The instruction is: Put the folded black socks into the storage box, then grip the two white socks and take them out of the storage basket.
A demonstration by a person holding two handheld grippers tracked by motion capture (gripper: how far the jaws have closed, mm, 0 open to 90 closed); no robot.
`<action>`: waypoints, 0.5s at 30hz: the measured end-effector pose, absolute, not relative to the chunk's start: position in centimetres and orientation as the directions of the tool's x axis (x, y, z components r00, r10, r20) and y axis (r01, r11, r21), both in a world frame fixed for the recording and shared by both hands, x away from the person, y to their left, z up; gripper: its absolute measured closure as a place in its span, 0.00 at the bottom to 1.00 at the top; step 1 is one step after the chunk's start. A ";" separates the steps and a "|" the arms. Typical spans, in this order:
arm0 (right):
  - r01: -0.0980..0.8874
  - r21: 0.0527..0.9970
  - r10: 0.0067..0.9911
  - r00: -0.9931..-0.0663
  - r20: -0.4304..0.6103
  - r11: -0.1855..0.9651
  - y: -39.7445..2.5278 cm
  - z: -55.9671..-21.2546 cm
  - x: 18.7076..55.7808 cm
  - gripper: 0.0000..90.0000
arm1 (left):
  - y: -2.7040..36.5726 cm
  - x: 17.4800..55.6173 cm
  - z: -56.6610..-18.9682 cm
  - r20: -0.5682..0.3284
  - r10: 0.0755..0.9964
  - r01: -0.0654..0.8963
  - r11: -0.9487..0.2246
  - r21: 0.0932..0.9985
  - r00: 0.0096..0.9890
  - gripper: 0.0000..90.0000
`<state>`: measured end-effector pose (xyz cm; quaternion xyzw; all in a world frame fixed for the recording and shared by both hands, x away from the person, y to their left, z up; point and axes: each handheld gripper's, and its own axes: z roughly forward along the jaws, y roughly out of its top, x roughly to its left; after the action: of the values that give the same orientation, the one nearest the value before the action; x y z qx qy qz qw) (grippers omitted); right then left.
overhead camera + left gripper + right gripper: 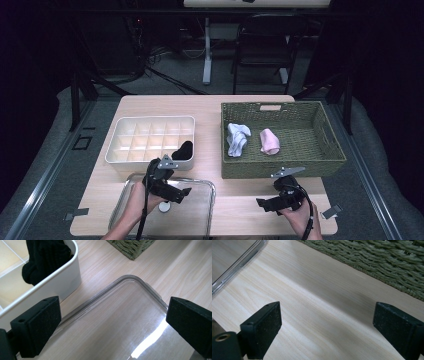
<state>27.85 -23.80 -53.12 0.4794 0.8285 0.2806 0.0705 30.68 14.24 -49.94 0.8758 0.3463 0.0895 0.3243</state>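
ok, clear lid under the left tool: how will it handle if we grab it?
The clear lid looks thin and glossy, so it is probably light and slippery between the pads. It lies flat on the table, so catching an edge may be hard. It seems a stiff moulding, likely to flex slightly, not flop.

overhead light brightens the tabletop [210, 107] while the room behind falls nearly black (high view slightly soft). a white glare streak lies on the clear lid [147, 340]; nearby tongs look blurred.
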 end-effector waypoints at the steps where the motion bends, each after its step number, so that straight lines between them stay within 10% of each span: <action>1: 0.754 0.532 0.833 -0.532 0.151 0.385 -23.8 -53.1 27.8 0.08 | 14.3 30.5 -49.9 -0.069 0.664 0.548 -0.549 0.631 0.744 0.00; 15: 0.736 0.546 0.826 -0.548 0.133 0.401 -23.5 -52.5 27.7 0.00 | 14.0 29.8 -50.5 -0.042 0.664 0.525 -0.550 0.649 0.747 0.00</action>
<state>27.70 -23.50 -52.53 0.4687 0.8331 0.2829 0.0792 29.83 13.98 -50.50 0.8741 0.3401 0.1049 0.3307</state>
